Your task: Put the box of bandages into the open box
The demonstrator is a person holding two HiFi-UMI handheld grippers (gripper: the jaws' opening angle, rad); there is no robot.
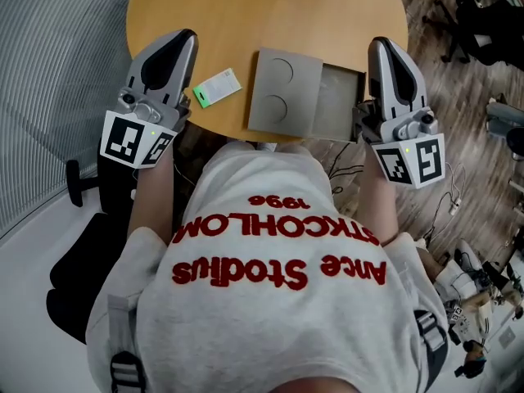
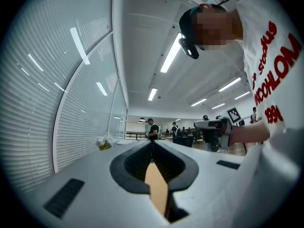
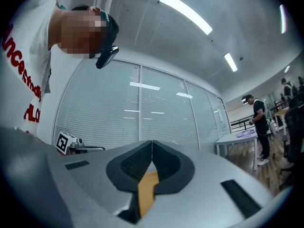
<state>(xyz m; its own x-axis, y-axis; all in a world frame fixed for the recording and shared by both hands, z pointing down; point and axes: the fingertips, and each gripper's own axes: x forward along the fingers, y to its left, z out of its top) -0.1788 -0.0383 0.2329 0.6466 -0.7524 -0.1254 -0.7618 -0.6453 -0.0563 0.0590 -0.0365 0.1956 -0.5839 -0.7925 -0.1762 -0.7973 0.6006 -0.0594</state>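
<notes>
The box of bandages [image 1: 217, 87], small and white with a green end, lies flat on the round wooden table [image 1: 246, 15] near its front edge. Right of it sits the open box [image 1: 307, 97], grey, with its lid folded out to the left and its empty tray to the right. My left gripper [image 1: 187, 36] is held at the table's edge just left of the bandage box, shut and empty. My right gripper [image 1: 379, 44] is beside the open box's right side, also shut and empty. Both gripper views look up at the ceiling; the closed jaws meet in the left gripper [image 2: 152, 143] and right gripper [image 3: 152, 141] views.
The person's white sweatshirt [image 1: 278, 277] fills the lower head view. A black chair [image 1: 78, 252] stands at the left by a glass wall with blinds [image 1: 49, 72]. Cables and gear [image 1: 479, 277] lie on the wood floor at the right. Distant people [image 2: 152, 127] stand in the room.
</notes>
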